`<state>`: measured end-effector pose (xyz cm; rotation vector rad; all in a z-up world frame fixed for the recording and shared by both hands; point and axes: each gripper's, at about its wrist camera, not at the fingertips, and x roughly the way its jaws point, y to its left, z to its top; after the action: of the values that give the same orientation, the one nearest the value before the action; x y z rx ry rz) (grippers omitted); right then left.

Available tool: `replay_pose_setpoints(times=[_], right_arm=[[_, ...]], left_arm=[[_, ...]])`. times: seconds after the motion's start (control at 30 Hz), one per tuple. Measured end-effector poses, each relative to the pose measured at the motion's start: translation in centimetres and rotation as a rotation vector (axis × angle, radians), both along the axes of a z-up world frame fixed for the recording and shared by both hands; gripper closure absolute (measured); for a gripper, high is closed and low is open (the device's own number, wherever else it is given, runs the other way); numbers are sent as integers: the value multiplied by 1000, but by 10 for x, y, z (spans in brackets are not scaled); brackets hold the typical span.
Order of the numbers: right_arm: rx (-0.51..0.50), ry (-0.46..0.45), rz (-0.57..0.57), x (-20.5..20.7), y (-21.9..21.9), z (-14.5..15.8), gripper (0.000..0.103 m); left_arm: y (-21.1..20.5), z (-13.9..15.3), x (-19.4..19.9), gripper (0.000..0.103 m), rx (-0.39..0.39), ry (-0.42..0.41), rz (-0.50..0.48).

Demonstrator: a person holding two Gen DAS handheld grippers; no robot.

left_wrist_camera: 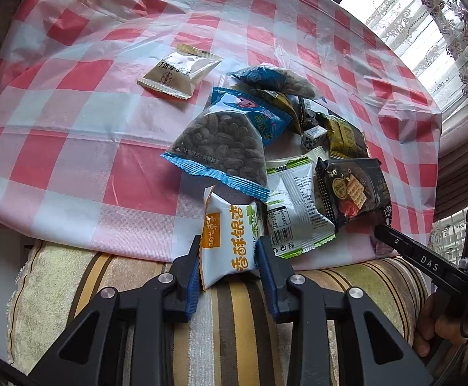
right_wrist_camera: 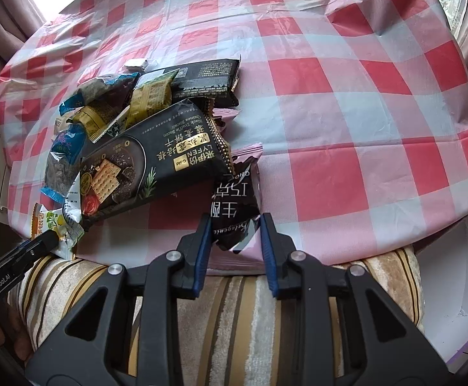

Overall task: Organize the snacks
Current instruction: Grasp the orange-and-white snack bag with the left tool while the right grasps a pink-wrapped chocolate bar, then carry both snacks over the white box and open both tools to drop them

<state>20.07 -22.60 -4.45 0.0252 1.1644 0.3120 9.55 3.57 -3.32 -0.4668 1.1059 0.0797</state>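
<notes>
We had the left gripper (left_wrist_camera: pixel 229 251) clamped on a white-and-orange snack packet (left_wrist_camera: pixel 225 241) at the near table edge, and the right gripper (right_wrist_camera: pixel 234 241) pinched on a dark chocolate packet (right_wrist_camera: pixel 235 206) there too. Behind them the pile crowded in: two blue seed bags (left_wrist_camera: pixel 224 141), a black biscuit pack (right_wrist_camera: pixel 156 164), and a green-white packet (left_wrist_camera: pixel 293 206). One beige packet (left_wrist_camera: pixel 177 74) lay apart on the checked tablecloth (left_wrist_camera: pixel 73 148).

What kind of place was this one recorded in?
Probably a home living or dining room: a table under a red-checked plastic cloth, lace curtains at a window, and a striped cushion at the table's near edge.
</notes>
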Motion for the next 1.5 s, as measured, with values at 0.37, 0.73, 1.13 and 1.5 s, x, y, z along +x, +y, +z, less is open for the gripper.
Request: replay_pose_setpoints(times=[0.37, 0.73, 1.13, 1.5], right_arm=[[85, -43, 0, -23, -21, 21, 70], [163, -72, -19, -40, -51, 35, 70], [252, -98, -115, -58, -121, 46, 70], [239, -95, -330, -73, -220, 31, 70]], left_arm=[[-3, 24, -22, 72, 33, -71, 46], [-35, 46, -21, 73, 66, -115, -10], [-112, 67, 4, 73, 67, -158, -189], [-232, 74, 28, 73, 5, -162, -465]])
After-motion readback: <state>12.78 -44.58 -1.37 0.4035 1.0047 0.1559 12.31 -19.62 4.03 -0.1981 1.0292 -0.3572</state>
